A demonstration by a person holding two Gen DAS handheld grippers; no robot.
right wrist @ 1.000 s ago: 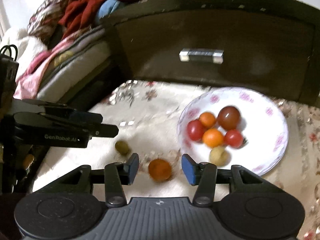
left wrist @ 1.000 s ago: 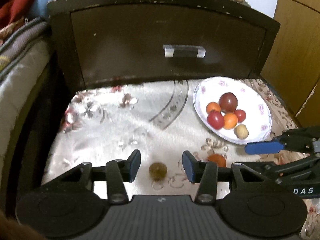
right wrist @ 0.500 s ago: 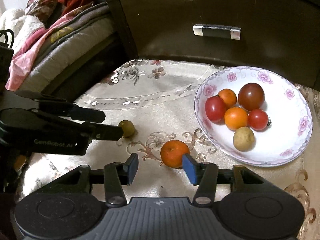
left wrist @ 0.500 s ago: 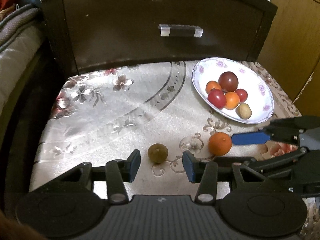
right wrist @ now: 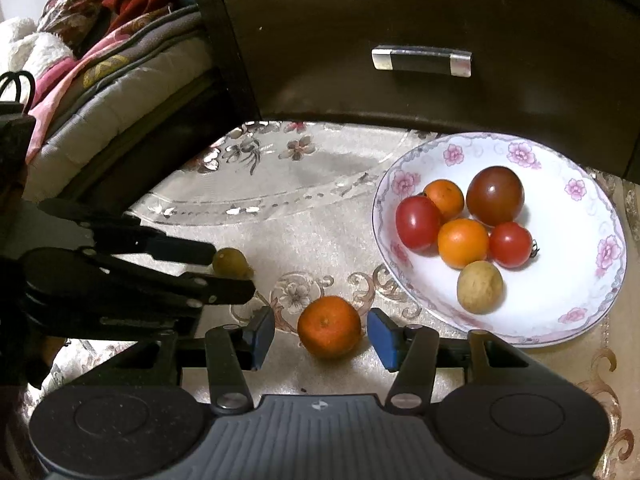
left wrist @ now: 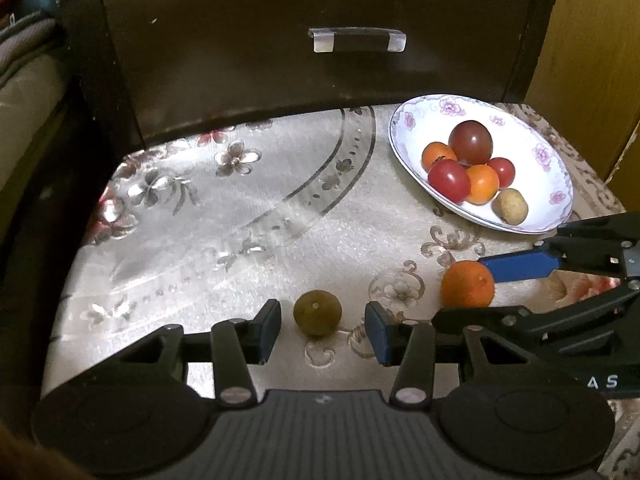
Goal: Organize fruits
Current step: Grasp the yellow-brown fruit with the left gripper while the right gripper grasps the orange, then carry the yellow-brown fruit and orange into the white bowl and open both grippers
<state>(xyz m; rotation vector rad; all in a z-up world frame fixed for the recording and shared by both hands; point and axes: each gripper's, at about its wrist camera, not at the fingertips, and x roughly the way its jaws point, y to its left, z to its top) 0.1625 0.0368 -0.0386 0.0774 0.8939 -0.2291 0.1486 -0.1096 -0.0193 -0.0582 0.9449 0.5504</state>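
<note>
A small olive-green fruit point(left wrist: 317, 312) lies on the cream floral cloth point(left wrist: 240, 216) between the open fingers of my left gripper point(left wrist: 324, 330), not touched. It also shows in the right wrist view point(right wrist: 230, 262). An orange tangerine point(right wrist: 329, 332) lies between the open fingers of my right gripper point(right wrist: 322, 338), also untouched; in the left wrist view the tangerine point(left wrist: 467, 284) sits between the right gripper's blue pads. A white flowered plate point(right wrist: 600, 208) at the right holds several tomatoes, small oranges and a tan fruit point(right wrist: 480, 287).
A dark wooden drawer front with a metal handle point(left wrist: 357, 39) stands behind the cloth. Bedding and clothes point(right wrist: 100, 60) lie to the left. A wooden panel point(left wrist: 592, 60) stands at the right.
Both grippers have lowered and moved forward, so the green fruit and the tangerine now sit between their open fingers. The fruits have not moved.
</note>
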